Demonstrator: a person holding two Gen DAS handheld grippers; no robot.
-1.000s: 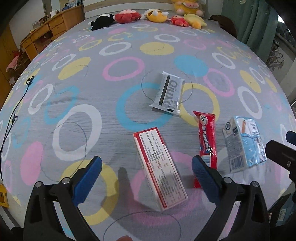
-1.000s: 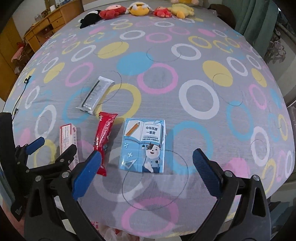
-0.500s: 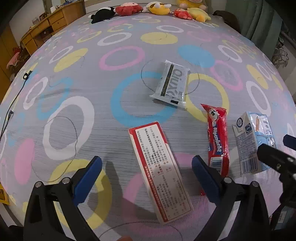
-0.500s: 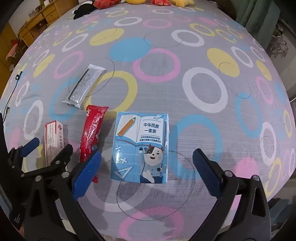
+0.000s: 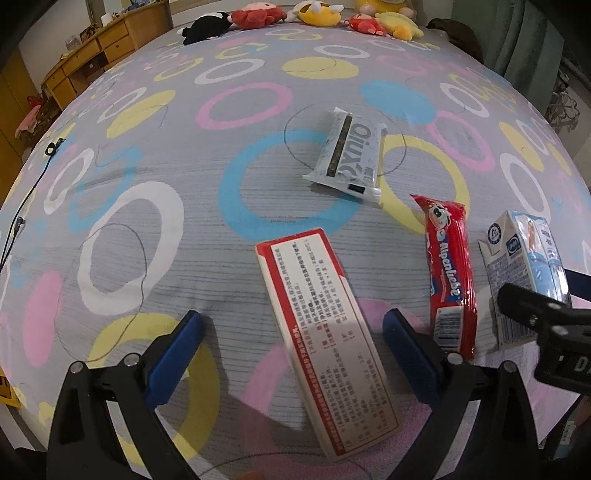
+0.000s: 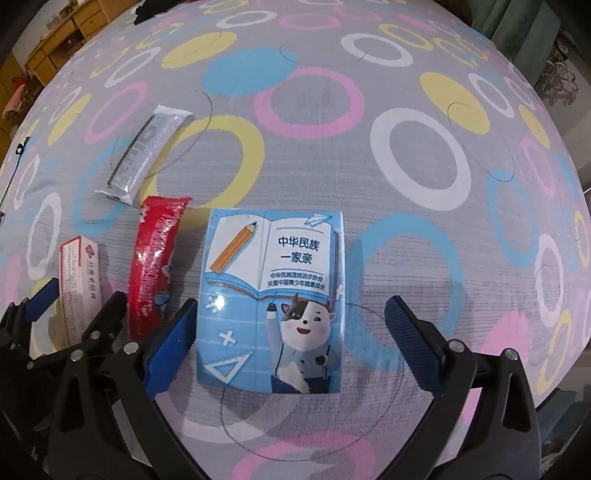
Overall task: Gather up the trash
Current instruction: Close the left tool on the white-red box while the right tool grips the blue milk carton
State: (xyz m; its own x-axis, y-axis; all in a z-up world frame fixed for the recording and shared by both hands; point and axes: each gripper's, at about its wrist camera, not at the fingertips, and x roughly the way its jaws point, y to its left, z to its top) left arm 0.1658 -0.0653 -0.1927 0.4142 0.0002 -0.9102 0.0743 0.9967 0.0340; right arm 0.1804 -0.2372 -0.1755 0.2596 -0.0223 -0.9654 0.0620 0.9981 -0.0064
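Four pieces of trash lie on the ring-patterned bed. A red and white flat box (image 5: 325, 328) lies between the open jaws of my left gripper (image 5: 291, 350). A blue milk carton (image 6: 271, 306) lies flat between the open jaws of my right gripper (image 6: 291, 343), its left side close to the left pad. A red snack wrapper (image 5: 448, 273) (image 6: 155, 258) lies between box and carton. A silver wrapper (image 5: 349, 155) (image 6: 142, 158) lies farther back. The carton (image 5: 524, 273) shows in the left wrist view at right, partly behind the right gripper. The box (image 6: 79, 288) shows at left in the right wrist view.
Several plush toys (image 5: 314, 14) line the far edge of the bed. A wooden dresser (image 5: 92, 48) stands at the far left and green curtains (image 5: 528, 33) at the far right. A black cable (image 5: 22, 218) lies along the bed's left edge.
Both grippers have moved forward and lower. The box and the carton now lie deeper between the open jaws. Nothing was gripped.
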